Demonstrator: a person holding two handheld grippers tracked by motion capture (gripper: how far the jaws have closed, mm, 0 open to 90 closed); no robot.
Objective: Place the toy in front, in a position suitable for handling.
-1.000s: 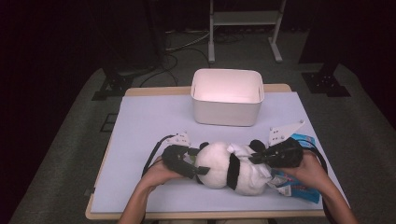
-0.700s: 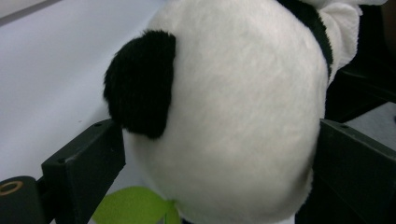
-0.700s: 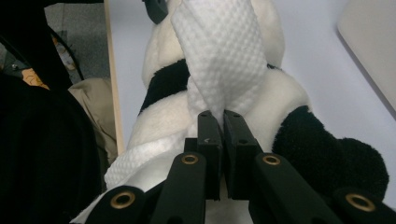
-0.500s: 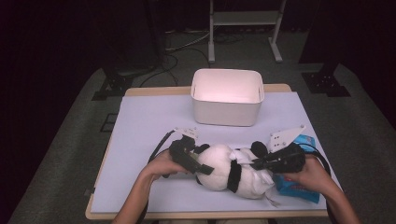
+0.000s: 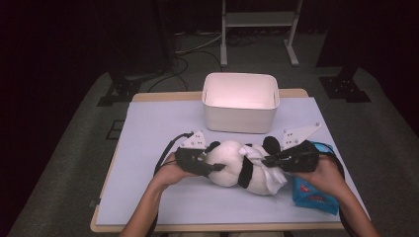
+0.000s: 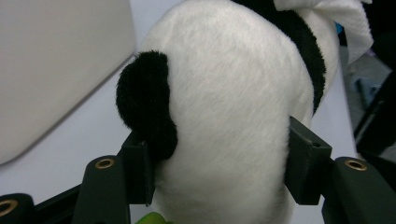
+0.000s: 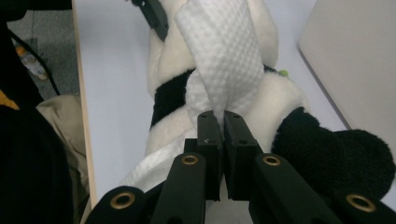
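Observation:
A black-and-white panda plush [image 5: 232, 165] lies on its side at the front middle of the table. My left gripper [image 5: 215, 168] is at its left end, and its jaws have just been closing with the plush between them. In the left gripper view both pads [image 6: 306, 163] press into the plush's white fur [image 6: 224, 107] beside a black ear. My right gripper [image 5: 269, 160] comes in from the right, shut on a white textured wipe [image 7: 219, 51] that is draped over the plush [image 7: 282, 95]. The grip shows in the right gripper view [image 7: 223, 121].
A white bin [image 5: 240, 118] stands open behind the plush, at the table's far middle. A blue pack [image 5: 311, 195] lies at the front right under my right hand. The pale blue mat [image 5: 148, 128] covers the tabletop, with bare room on the left.
The left gripper's jaws stood wide around the plush's end before; now they have come in against it. The right gripper stays shut on the wipe, barely moved.

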